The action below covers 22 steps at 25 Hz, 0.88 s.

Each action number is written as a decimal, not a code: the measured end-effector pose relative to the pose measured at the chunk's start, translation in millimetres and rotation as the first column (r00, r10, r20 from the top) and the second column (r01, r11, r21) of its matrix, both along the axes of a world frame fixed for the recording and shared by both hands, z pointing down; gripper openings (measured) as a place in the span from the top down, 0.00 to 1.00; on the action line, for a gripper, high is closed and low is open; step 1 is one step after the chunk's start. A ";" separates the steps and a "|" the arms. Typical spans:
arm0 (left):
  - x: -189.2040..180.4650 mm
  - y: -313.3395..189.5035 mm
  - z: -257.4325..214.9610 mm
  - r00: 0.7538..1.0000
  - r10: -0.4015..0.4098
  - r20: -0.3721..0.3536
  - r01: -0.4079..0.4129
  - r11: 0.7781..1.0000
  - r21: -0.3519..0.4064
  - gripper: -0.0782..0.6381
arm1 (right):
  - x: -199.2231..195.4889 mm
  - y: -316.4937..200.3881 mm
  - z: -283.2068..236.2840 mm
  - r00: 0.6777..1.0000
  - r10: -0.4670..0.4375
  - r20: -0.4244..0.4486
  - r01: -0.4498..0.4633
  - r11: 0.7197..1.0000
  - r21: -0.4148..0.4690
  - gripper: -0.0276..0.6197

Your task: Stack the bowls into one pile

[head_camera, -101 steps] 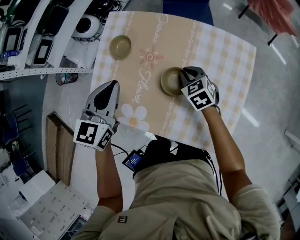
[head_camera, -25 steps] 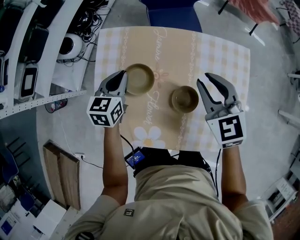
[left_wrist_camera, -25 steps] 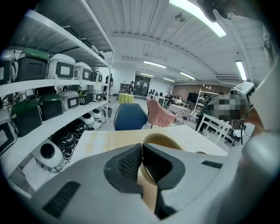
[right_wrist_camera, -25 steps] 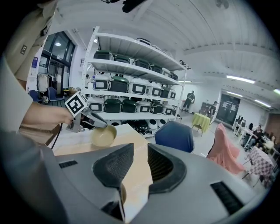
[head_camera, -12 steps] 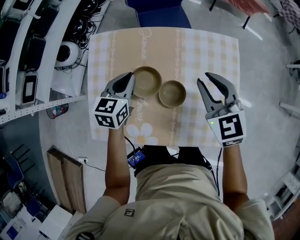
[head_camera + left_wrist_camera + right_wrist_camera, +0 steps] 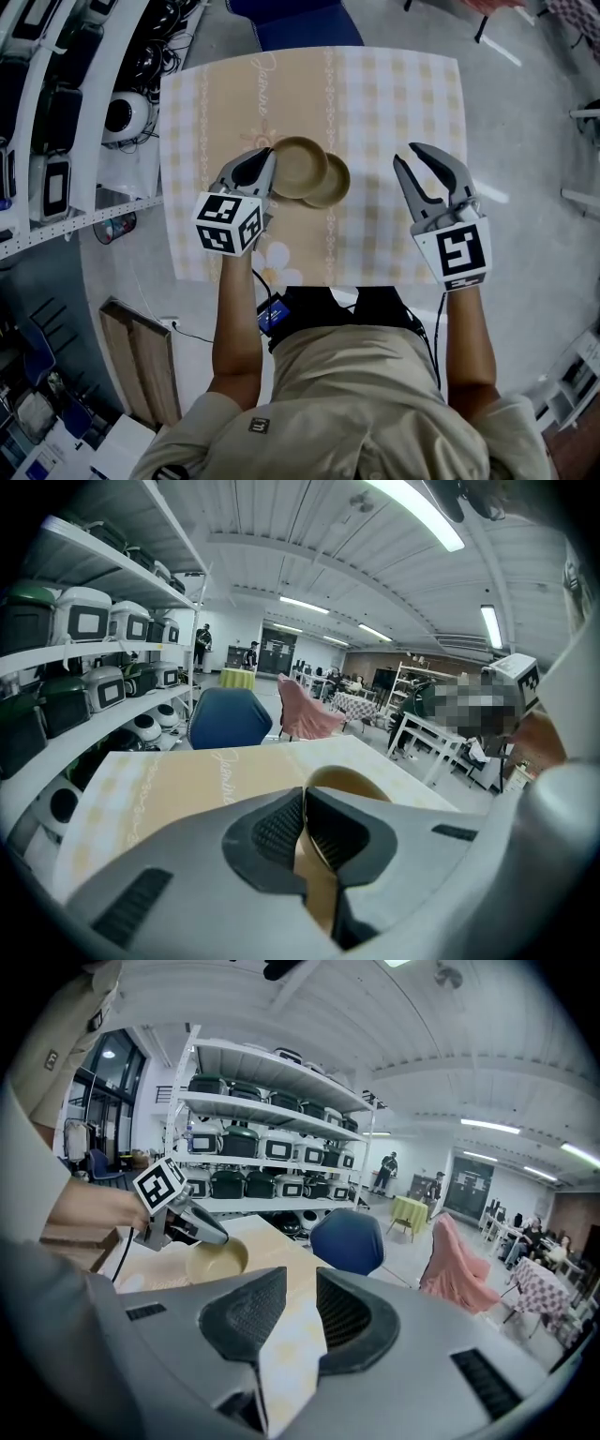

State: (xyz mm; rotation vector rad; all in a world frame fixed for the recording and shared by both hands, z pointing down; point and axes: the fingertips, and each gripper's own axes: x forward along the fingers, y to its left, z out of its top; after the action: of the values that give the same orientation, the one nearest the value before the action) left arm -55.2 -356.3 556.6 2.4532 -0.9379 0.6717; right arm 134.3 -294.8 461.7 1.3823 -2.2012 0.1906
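Cream-and-tan checked cloth with a flower print covers the square table (image 6: 403, 112), which is the biggest thing here and bare apart from two bowls near its middle.

The right tongs (image 6: 406, 154) hover over the right side of the table, well apart from the bowls. Their jaws stand spread, and the right gripper view shows only tablecloth between them, so they hold nothing.

The left tongs (image 6: 266, 172) are at the left side of the pair of bowls. In the left gripper view their ribbed pads are pinched together on the thin rim of the nearer bowl, with its wall running down between them.

That nearer one, a shallow olive-tan round bowl (image 6: 298, 167), is held mouth up, as far as I can see. From above it overlaps the left part of the second olive-tan round bowl (image 6: 339, 185), of which only a crescent shows on the right. Whether the carried bowl already touches the lower one or is just above it, I cannot tell from any view. From across the table it looks like a single rounded shape (image 6: 217, 1262) at the tip of the left tongs.

By my reckoning the job is most of the way there. One bowl is in hand and partly over its mate, but it sits off-centre to the left. What remains is to bring it squarely over the other bowl, lower it in so the two nest, and let go of the rim. I see no third bowl to add.
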 end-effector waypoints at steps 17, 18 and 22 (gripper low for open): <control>39.2 30.4 36.4 0.999 0.038 0.033 -0.036 0.998 -0.057 0.87 | 33.6 28.7 26.5 0.999 0.031 0.019 -0.030 0.999 -0.039 0.80; 40.1 31.5 38.6 0.999 0.039 0.036 -0.036 0.998 -0.059 0.87 | 33.7 29.8 27.7 0.999 0.030 0.021 -0.029 0.999 -0.040 0.80; 42.2 35.2 47.0 0.998 0.038 0.052 -0.035 0.997 -0.062 0.87 | 33.8 34.0 32.3 0.999 0.023 0.025 -0.022 0.999 -0.044 0.80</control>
State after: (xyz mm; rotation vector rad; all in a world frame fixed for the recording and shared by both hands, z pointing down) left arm -12.9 -321.0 603.6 2.4144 -0.8813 0.7708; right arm 168.1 -260.8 494.1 1.3889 -2.1895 0.2639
